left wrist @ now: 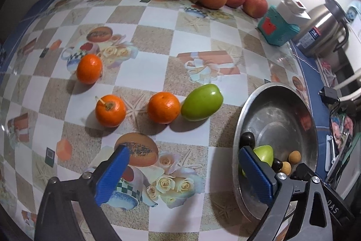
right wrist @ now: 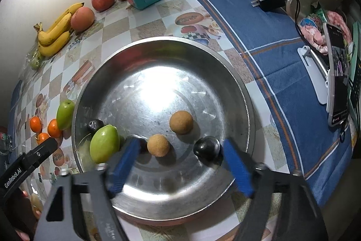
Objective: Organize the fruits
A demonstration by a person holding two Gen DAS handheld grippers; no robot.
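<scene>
Green fruit (left wrist: 202,102) lies on its side, long axis diagonal.

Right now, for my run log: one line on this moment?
left gripper open | right gripper open | bowl: green fruit in | three oranges out

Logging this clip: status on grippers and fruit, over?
Left gripper open, empty. Right gripper open over metal bowl; green fruit already inside. Three oranges still on table. Nothing blocking.

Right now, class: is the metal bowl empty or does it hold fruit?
It holds fruit. Inside the metal bowl lie a green fruit, two tan balls and dark round fruits.
</scene>
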